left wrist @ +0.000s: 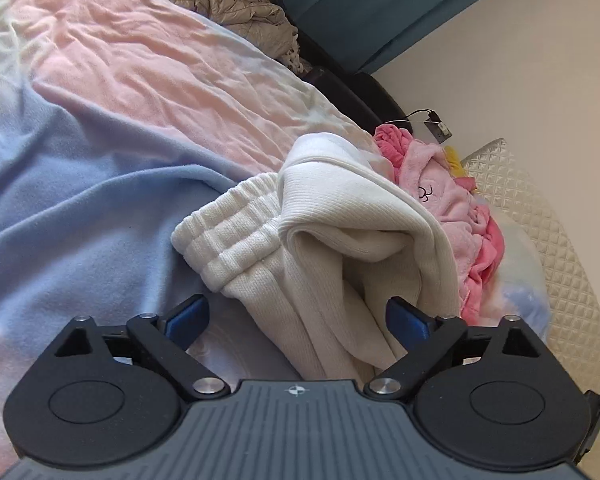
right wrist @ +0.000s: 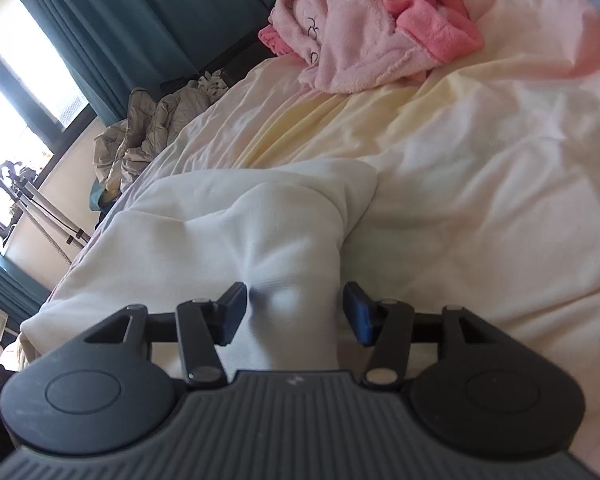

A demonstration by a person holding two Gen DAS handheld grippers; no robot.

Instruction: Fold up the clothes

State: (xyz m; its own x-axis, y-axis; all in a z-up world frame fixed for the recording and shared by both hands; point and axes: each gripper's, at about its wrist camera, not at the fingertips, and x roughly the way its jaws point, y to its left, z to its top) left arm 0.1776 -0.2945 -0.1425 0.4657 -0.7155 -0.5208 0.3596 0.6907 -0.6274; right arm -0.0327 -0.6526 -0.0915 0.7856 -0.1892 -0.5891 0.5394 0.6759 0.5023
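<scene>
A white ribbed knit garment (left wrist: 324, 240) with a thick ribbed band lies bunched on the bed. My left gripper (left wrist: 296, 320) is open, its blue pads (left wrist: 188, 316) on either side of the garment's near folds, not clamped. In the right wrist view the same white garment (right wrist: 236, 224) lies in a soft heap. My right gripper (right wrist: 296, 312) is open, with a raised fold of the white cloth between its jaws; the left pad (right wrist: 234, 312) touches the cloth, the right pad stands apart.
A pink fleece robe (left wrist: 452, 208) lies beyond the white garment, also in the right wrist view (right wrist: 364, 28). The bed cover (left wrist: 112, 120) is pink, blue and cream. A beige puffy jacket (right wrist: 148, 132) lies at the bed's edge. Teal curtains (right wrist: 120, 20) hang behind. A quilted headboard (left wrist: 540, 216) is right.
</scene>
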